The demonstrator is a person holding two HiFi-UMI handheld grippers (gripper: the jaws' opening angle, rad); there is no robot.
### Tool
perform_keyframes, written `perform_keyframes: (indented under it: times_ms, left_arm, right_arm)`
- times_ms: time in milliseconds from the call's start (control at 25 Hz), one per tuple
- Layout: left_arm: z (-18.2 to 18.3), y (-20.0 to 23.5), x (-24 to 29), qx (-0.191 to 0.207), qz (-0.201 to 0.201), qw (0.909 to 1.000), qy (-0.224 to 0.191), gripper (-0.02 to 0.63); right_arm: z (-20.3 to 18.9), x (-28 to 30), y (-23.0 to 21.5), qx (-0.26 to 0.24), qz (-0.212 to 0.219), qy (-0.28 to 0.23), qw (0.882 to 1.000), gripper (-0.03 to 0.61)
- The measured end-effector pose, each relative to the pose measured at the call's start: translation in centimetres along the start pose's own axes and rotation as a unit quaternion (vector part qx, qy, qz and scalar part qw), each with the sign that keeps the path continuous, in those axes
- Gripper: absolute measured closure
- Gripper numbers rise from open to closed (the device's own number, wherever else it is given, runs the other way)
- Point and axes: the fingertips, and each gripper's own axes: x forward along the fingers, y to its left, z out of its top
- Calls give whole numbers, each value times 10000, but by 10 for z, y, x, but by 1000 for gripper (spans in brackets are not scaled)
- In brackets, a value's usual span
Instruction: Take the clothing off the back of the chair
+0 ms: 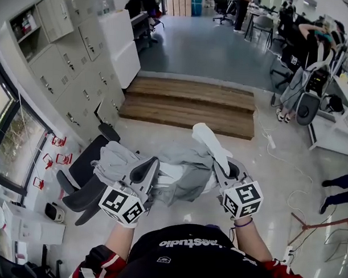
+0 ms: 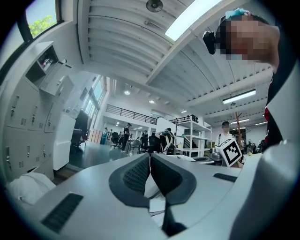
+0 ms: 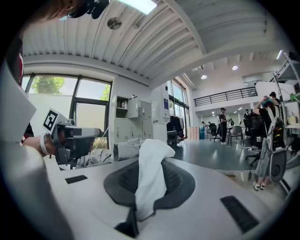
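The clothing (image 1: 184, 170) hangs at frame centre, long axis left to right, near the chair (image 1: 84, 175) at its left. Left gripper (image 1: 145, 171) and right gripper (image 1: 225, 170) each pinch one end of its fabric.

Soft grey cloth clothing (image 1: 187, 164), matt black chair (image 1: 85, 164), rough wooden step (image 1: 189, 105), smooth glossy floor (image 1: 211, 48)

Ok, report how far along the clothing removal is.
Done: the clothing looks lifted off the chair, much of whose back shows bare, though one grey edge overlaps it in the head view. In hand: the left hand-held gripper and right hand-held gripper are both shut on the fabric, holding it bunched between them. Left: probably carrying it clear of the chair.
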Motion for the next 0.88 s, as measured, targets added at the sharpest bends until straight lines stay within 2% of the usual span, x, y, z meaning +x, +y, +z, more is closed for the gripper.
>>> perform_keyframes:
  times_ms: [200, 440, 880]
  left_arm:
    - [-1, -22, 29, -44, -299, 9995, 46, 589]
    - [-8, -54, 54, -47, -542, 9985, 96, 589]
    - [-14, -76, 67, -24, -665, 9976, 191, 589]
  right_arm:
    - [3, -26, -38, 68, -405, -11, 9992, 525]
    - [-1, -57, -70, 98, -683, -30, 9976, 525]
    - [-4, -76, -90, 129, -828, -42, 9965, 525]
